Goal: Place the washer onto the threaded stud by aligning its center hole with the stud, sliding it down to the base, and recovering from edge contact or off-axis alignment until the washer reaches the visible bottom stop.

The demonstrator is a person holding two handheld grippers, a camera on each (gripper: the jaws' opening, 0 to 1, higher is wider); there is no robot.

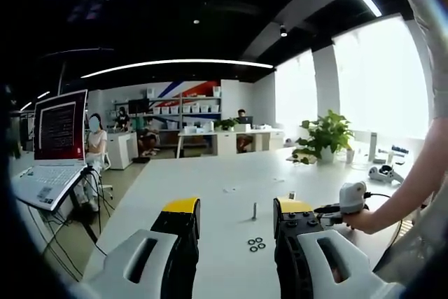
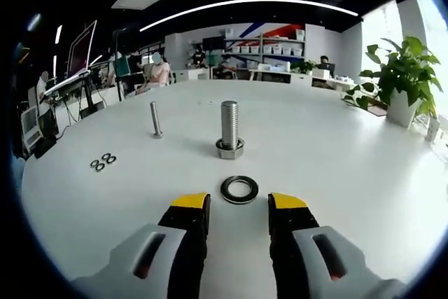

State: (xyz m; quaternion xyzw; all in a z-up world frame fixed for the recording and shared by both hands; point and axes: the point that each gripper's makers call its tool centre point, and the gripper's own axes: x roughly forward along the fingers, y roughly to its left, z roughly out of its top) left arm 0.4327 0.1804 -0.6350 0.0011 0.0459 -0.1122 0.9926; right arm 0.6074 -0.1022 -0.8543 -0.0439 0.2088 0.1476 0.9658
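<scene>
White worktop, dark and silver hardware, yellow-tipped tools

The worktop is plain white. The washer is dark grey to black; the threaded stud is shiny silver, as is the thinner bolt. Three small dark rings lie together. Both the right tool and left tool have black jaws with yellow tips and light grey bodies. The plant is green in a white pot.

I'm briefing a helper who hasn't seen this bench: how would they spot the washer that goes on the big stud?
On the white table, find the large upright threaded stud with a hex base. The washer lies flat in front of it, just beyond the right gripper. It is single, dark and far larger than the small washers clustered off to the left.
</scene>
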